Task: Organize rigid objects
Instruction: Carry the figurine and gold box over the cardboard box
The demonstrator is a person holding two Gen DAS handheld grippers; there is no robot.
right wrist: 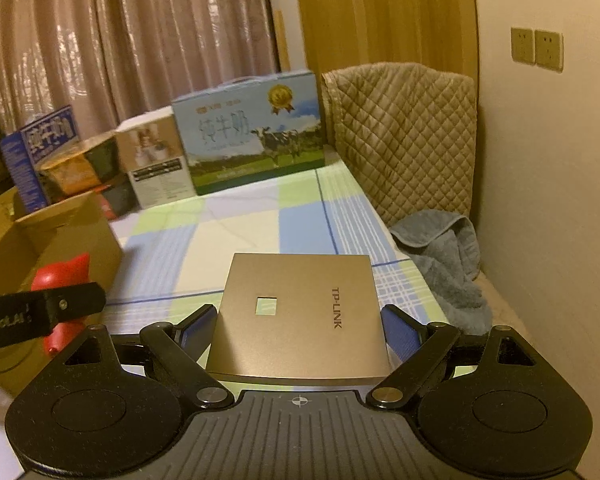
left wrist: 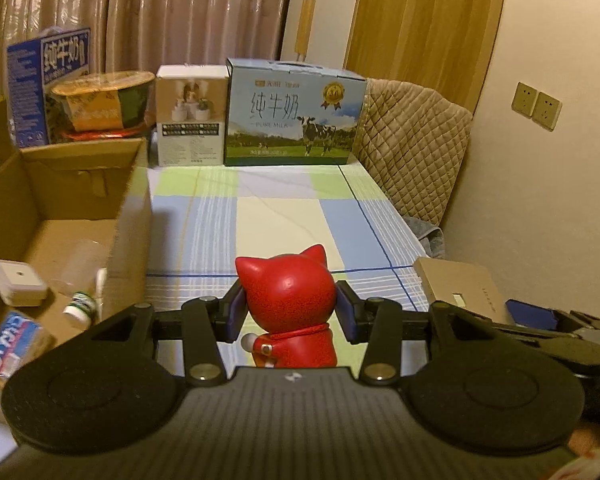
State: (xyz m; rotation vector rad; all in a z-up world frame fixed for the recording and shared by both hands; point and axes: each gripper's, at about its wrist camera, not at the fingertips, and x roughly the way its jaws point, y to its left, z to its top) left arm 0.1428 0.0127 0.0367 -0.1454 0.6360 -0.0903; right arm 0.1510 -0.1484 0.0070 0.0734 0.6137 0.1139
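Left wrist view: left gripper (left wrist: pixel 291 312) narrowed, blue pads clamping head of red cat figurine (left wrist: pixel 290 304), held upright above checked bedsheet (left wrist: pixel 284 216). Open cardboard box (left wrist: pixel 60 208) at left holds white square case (left wrist: pixel 19 283), small bottle (left wrist: pixel 80 307), blue-white packet (left wrist: pixel 10 342). Milk carton box (left wrist: pixel 296 114) at far end of bed.

Right wrist view: right gripper (right wrist: pixel 298 330) spread wide, pads gripping both side edges of flat grey TP-LINK panel (right wrist: pixel 300 316), held over sheet. Grey towel (right wrist: pixel 444 256) at right, beside quilted cover (right wrist: pixel 404 136).
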